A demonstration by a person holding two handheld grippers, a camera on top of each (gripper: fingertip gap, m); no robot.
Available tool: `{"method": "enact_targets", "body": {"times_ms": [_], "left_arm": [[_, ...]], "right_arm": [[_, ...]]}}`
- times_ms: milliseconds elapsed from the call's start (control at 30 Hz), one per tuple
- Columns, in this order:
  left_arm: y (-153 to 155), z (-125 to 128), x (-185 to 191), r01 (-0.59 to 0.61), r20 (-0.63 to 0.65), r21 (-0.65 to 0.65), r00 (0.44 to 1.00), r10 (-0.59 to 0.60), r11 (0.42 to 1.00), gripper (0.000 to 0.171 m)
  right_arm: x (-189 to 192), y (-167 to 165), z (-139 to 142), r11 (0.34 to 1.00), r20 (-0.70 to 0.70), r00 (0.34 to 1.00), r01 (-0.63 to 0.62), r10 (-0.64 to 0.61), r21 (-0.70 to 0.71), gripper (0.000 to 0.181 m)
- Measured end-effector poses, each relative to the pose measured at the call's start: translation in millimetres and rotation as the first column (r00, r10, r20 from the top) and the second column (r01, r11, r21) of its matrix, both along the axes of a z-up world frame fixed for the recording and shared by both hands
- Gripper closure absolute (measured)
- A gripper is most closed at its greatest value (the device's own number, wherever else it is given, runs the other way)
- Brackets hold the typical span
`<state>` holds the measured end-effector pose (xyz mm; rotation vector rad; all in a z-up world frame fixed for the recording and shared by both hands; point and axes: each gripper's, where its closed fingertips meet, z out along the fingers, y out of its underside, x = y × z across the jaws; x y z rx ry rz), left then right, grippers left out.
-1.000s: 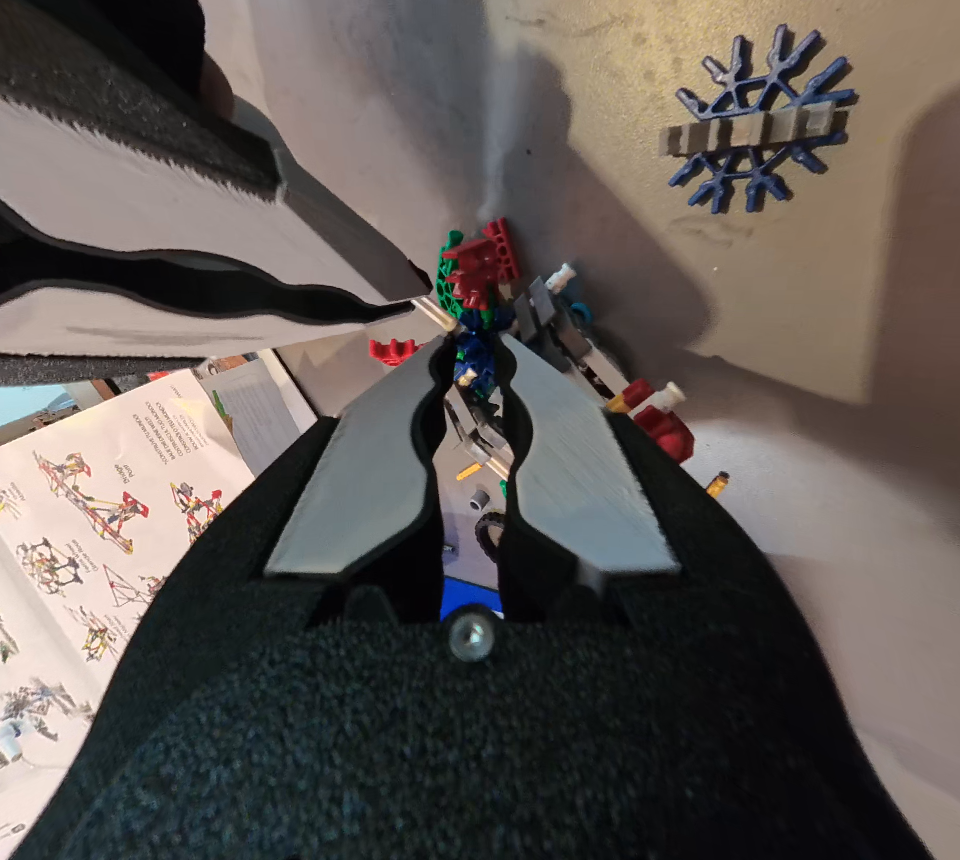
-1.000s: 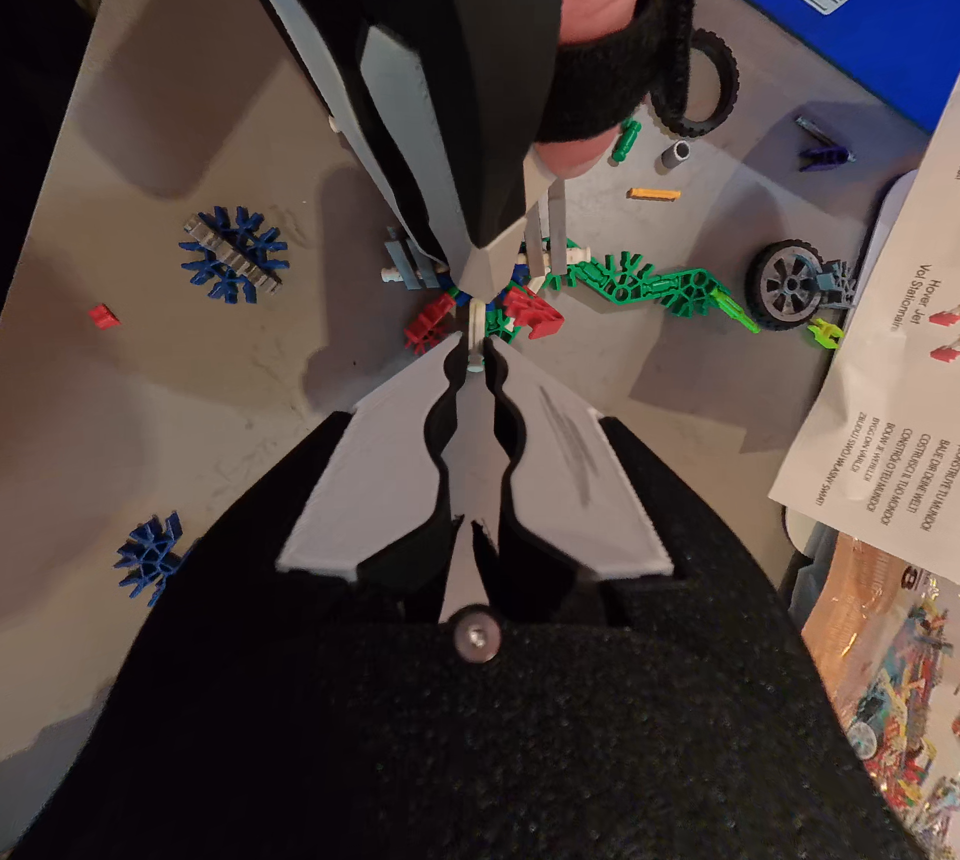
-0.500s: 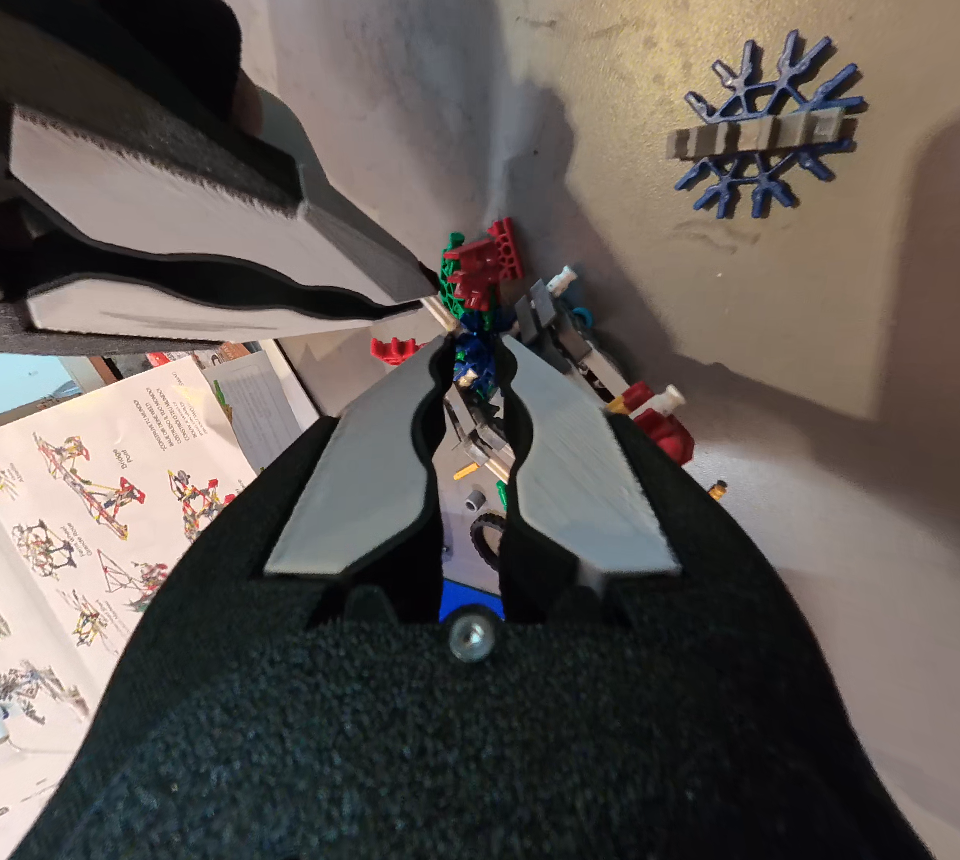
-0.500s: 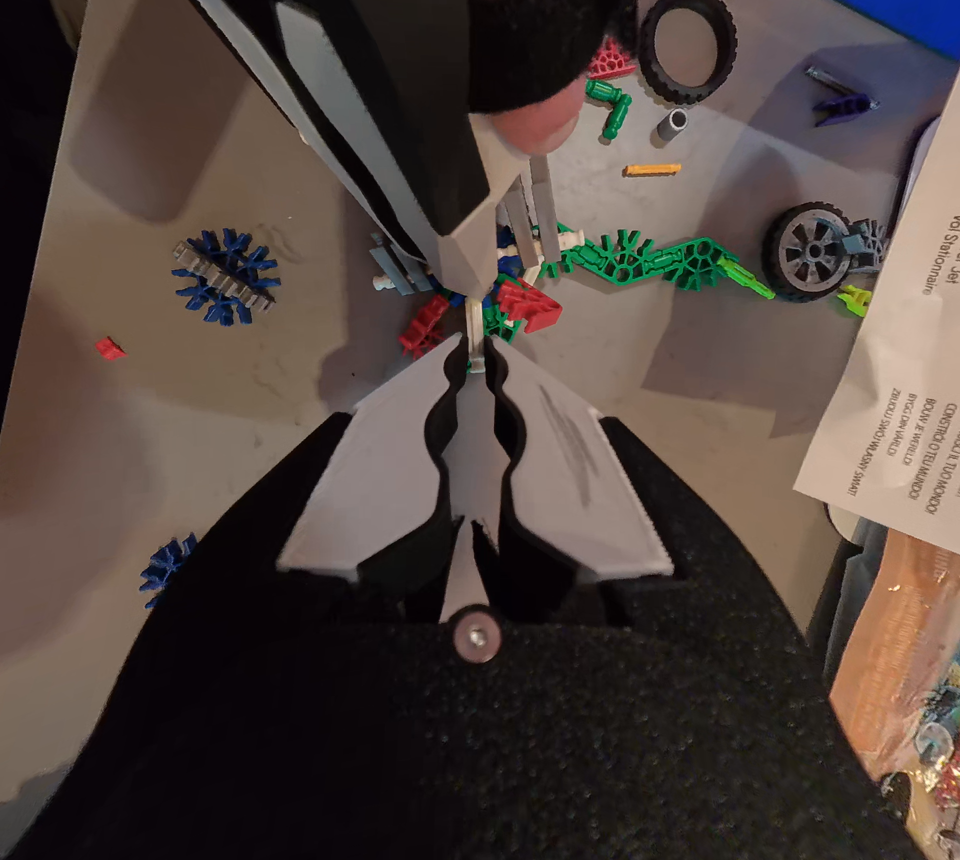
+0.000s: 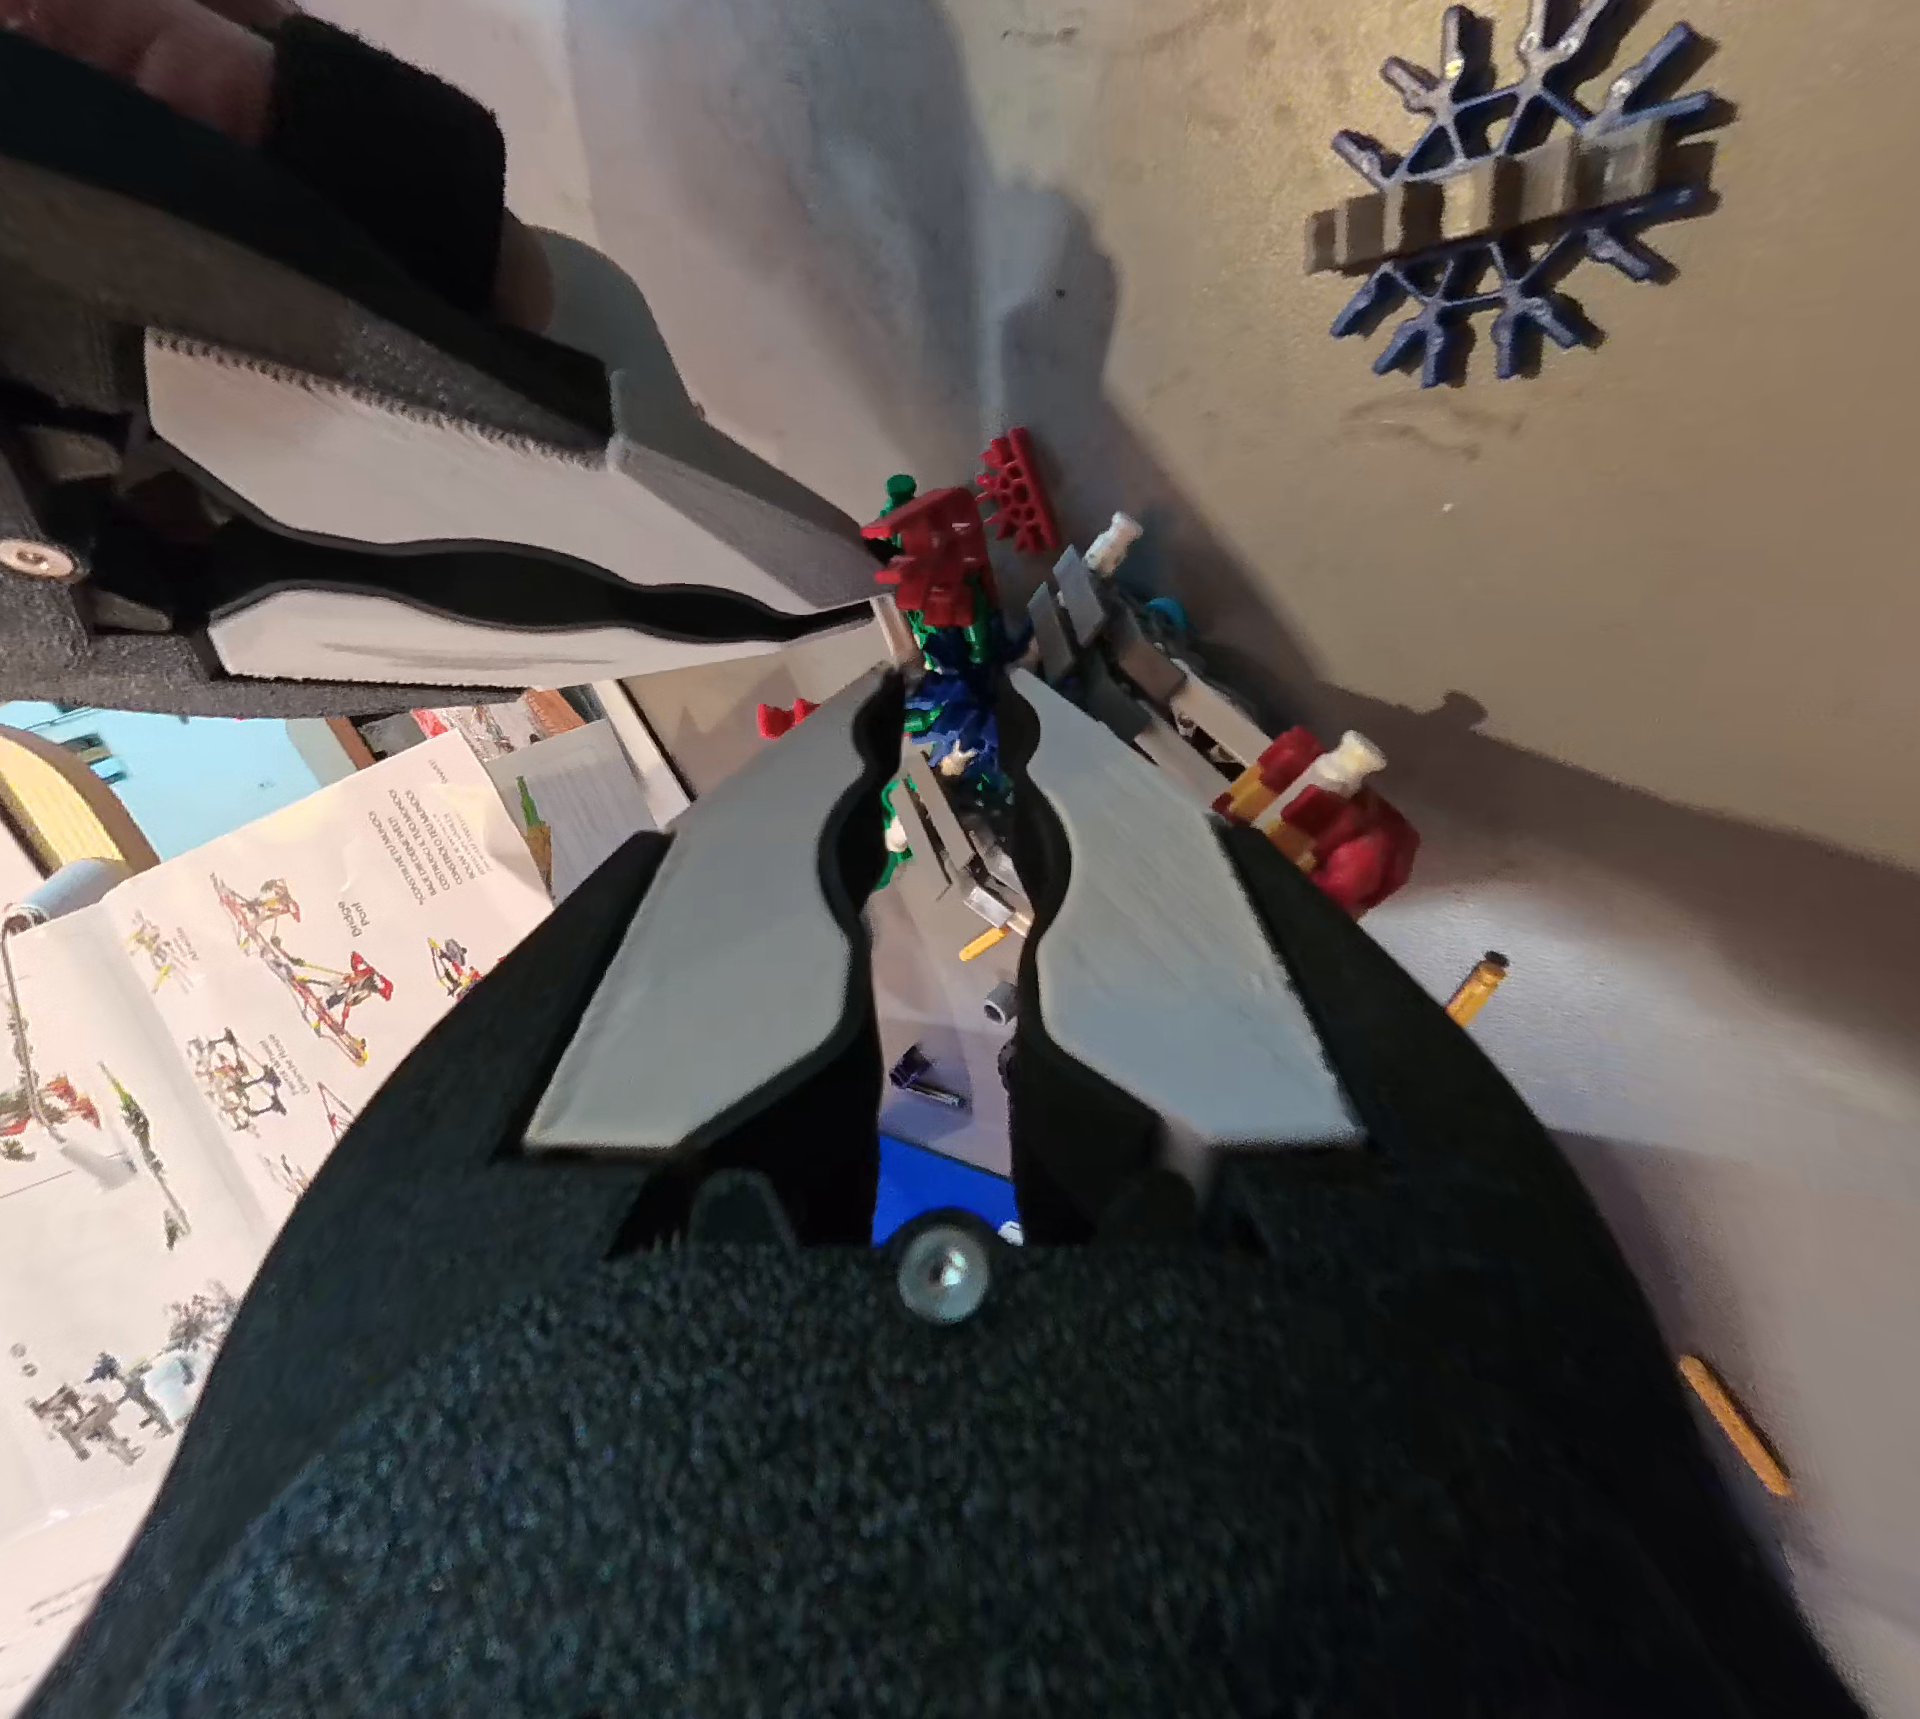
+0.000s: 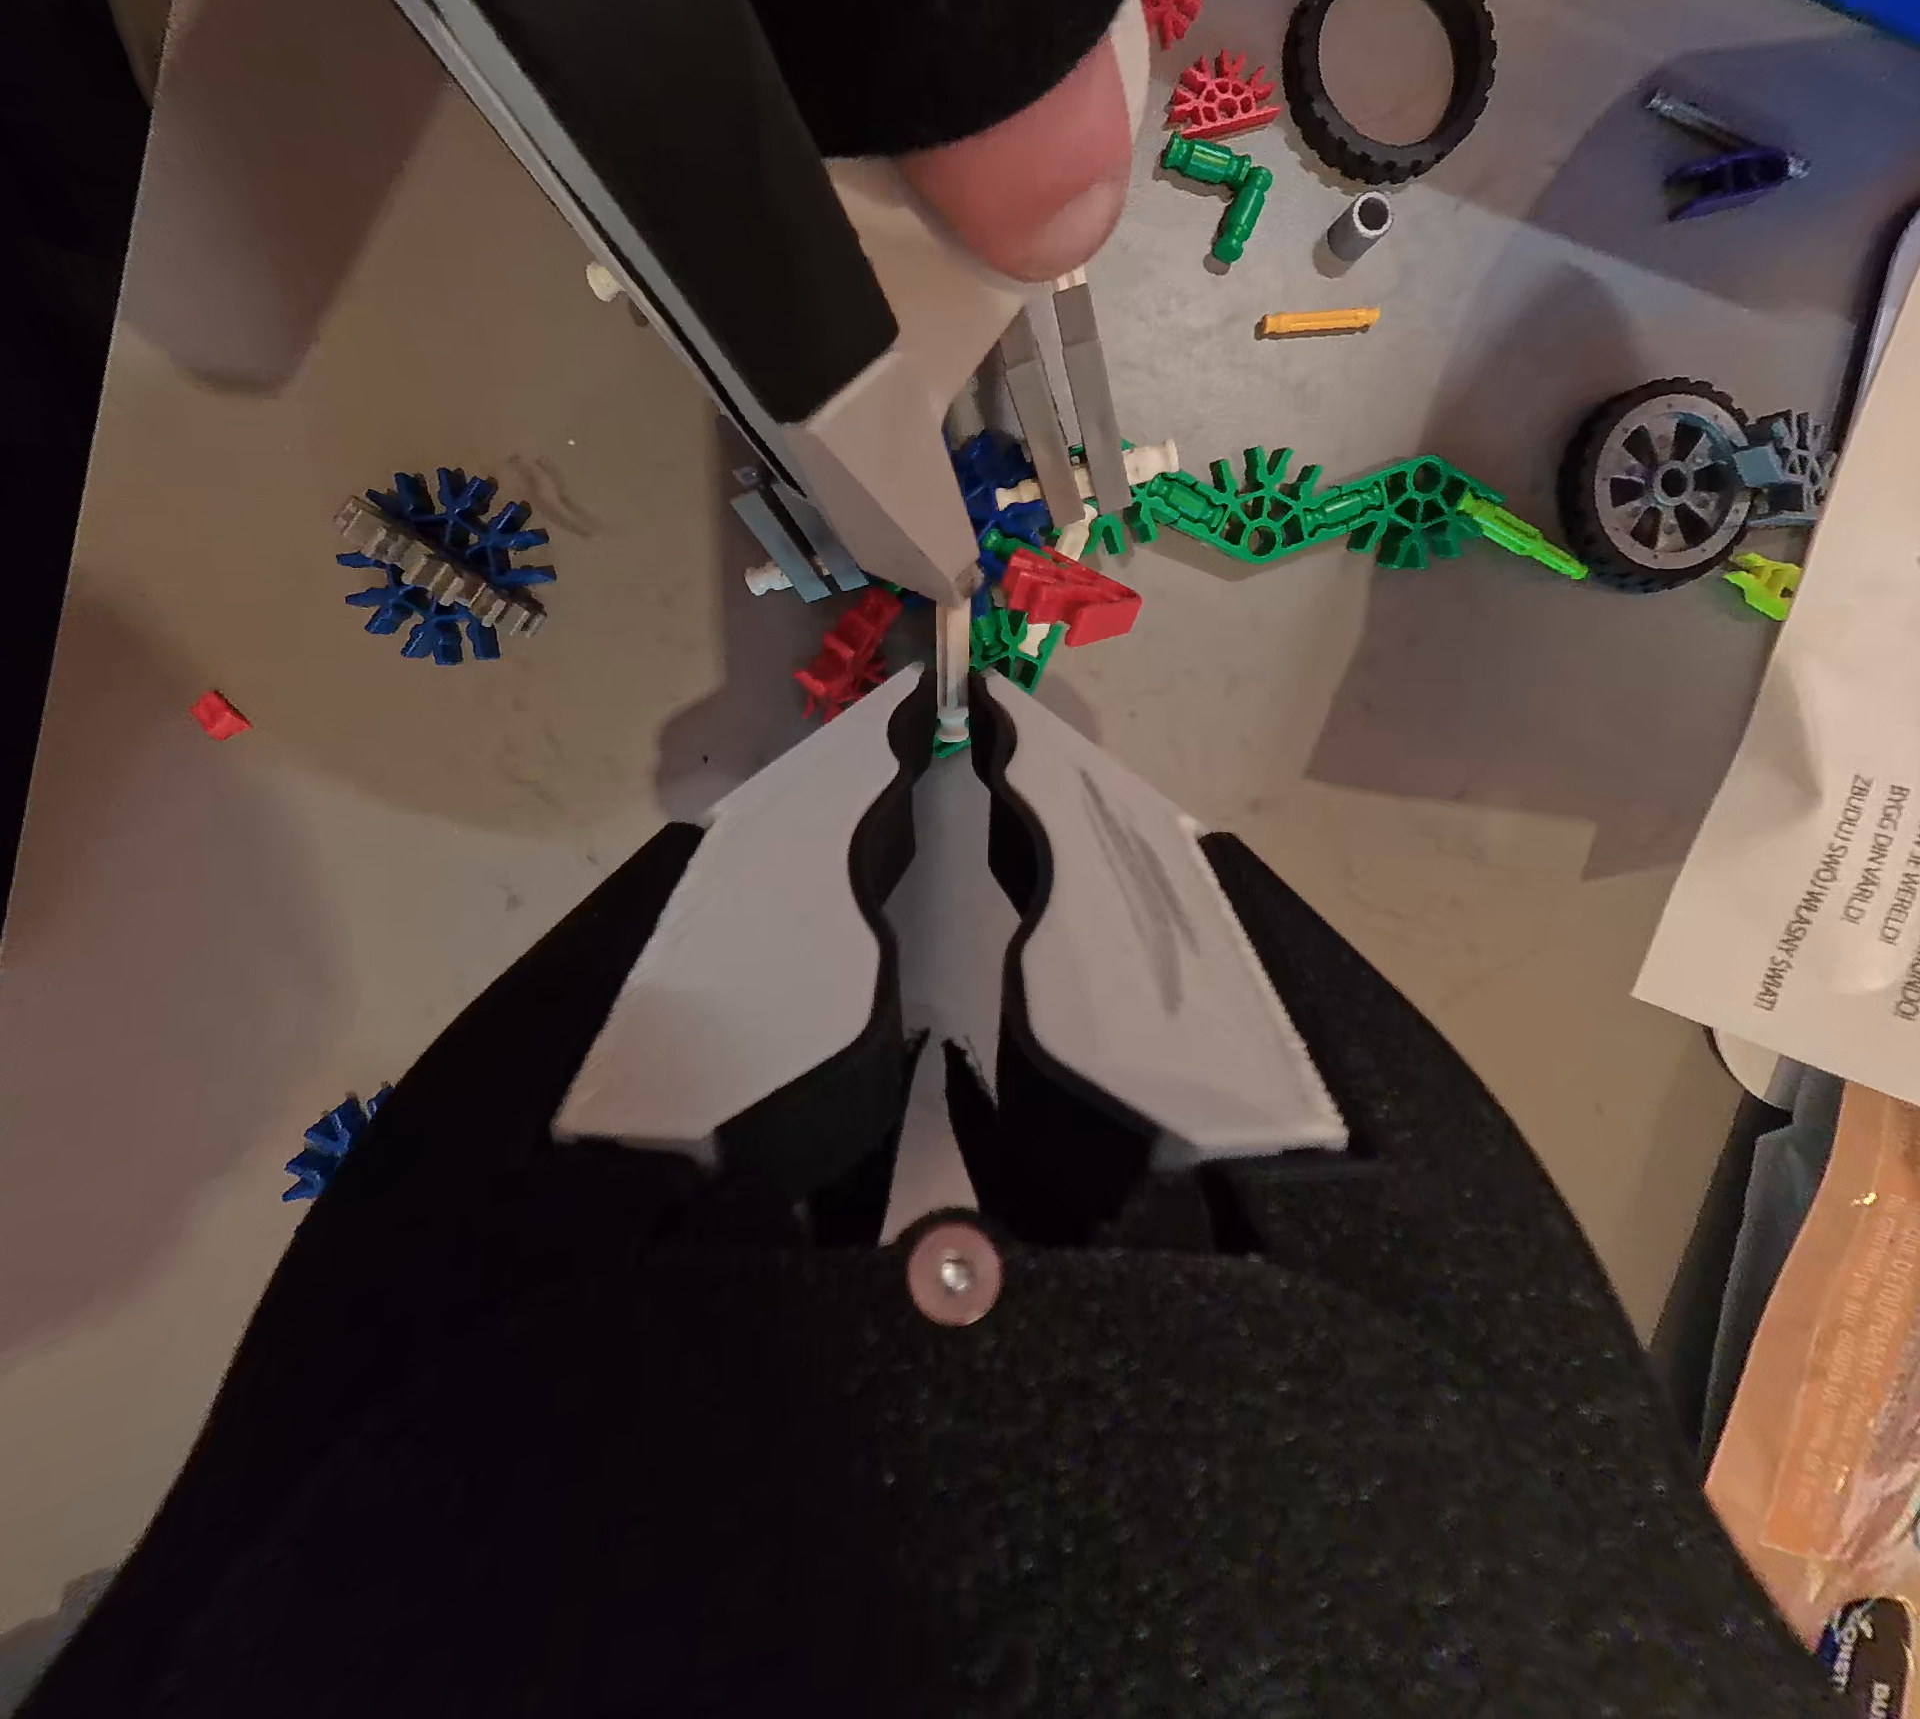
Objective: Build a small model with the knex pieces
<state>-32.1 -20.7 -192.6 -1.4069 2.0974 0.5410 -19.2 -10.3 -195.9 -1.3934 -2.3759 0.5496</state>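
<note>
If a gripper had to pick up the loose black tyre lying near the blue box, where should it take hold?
The black tyre lies flat, an open ring with nothing inside it. Probably best to come from straight above, one finger inside the hole and one outside, pinching the rim wall on its far-right arc. That side looks free; the red connector and grey sleeve crowd the left and lower edges.

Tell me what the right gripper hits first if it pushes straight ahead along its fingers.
The right gripper is shut on a white rod. Straight ahead, nearly touching, is the left gripper, with the multicoloured assembly beneath it; depth is unclear.
</note>
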Motion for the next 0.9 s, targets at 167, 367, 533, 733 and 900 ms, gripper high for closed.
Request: {"method": "enact_targets", "body": {"times_ms": [167,367,533,733,900], "left_arm": [[-0.5,-0.6,0.1,0.009,-0.019,-0.011,1.0,-0.009,1.0,0.156],[-1.4,-1.6,-0.5,0.025,-0.065,-0.014,0.998,-0.026,1.0,0.158],[-1.6,-1.9,-0.8,0.037,-0.102,-0.008,0.994,-0.038,0.999,0.158],[-1.6,-2.3,-0.6,0.033,-0.158,-0.022,0.987,-0.036,0.999,0.159],[-1.6,-2.8,-0.3,0.027,-0.165,-0.036,0.986,-0.033,0.999,0.159]], "right_arm": [[0.0,0.0,0.1,1.0,0.0,1.0,-0.001,0.001,0.004,0.177],[0.1,0.1,1.0,1.0,-0.001,1.0,-0.002,0.002,0.016,0.177],[-0.2,0.1,2.0,1.0,0.0,1.0,-0.002,0.002,0.028,0.177],[-0.7,1.3,0.8,0.999,0.005,1.0,0.001,-0.001,0.047,0.177],[-1.1,2.4,0.4,0.998,0.009,1.0,0.003,-0.003,0.066,0.177]]}}
